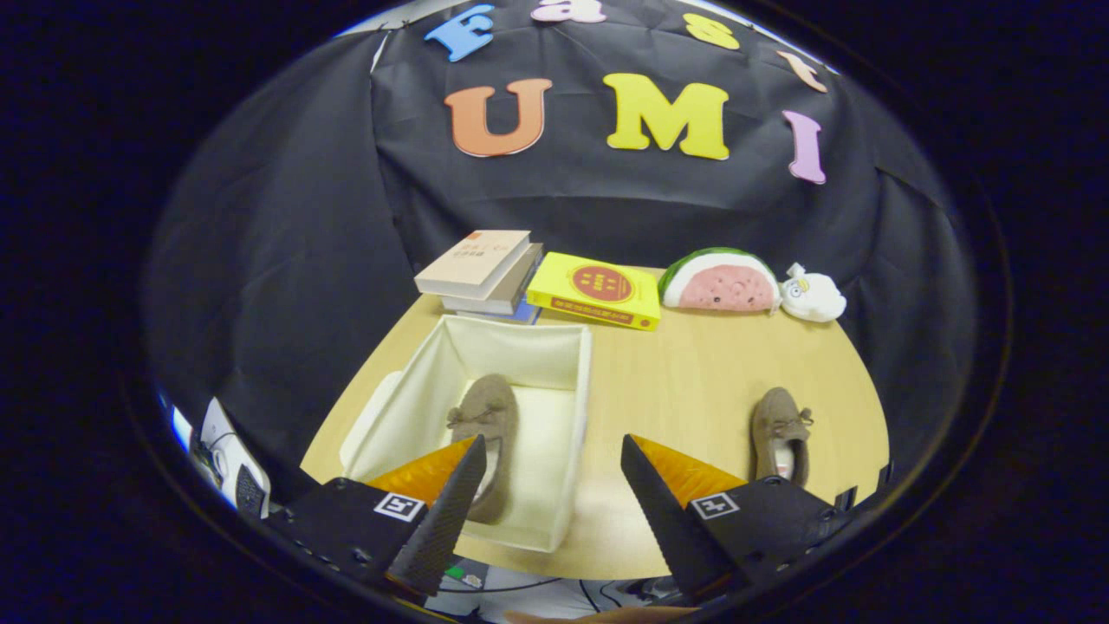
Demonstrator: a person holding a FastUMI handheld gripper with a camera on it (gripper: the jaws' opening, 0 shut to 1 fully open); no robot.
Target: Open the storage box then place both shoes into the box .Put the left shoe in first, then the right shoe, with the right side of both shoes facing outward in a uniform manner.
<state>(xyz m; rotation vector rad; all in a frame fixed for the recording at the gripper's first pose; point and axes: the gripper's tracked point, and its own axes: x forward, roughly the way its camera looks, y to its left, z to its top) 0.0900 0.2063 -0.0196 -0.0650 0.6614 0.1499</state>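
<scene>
The gripper (550, 451) is released, its fingers wide apart and empty. One brown moccasin (487, 433) lies inside the open storage box (579, 407). The other moccasin (780, 433) lies on the table (684, 373).

Suede-like shoes (487, 433), apparently cloth box (567, 433)

My gripper's (554, 459) spread fingers hold nothing, but the left fingertip (450, 494) hides the heel of the shoe in the storage box (520, 347). Right finger housing cuts off the heel of the shoe on the table (784, 433). Book cover (598, 286) print too small to read.
</scene>
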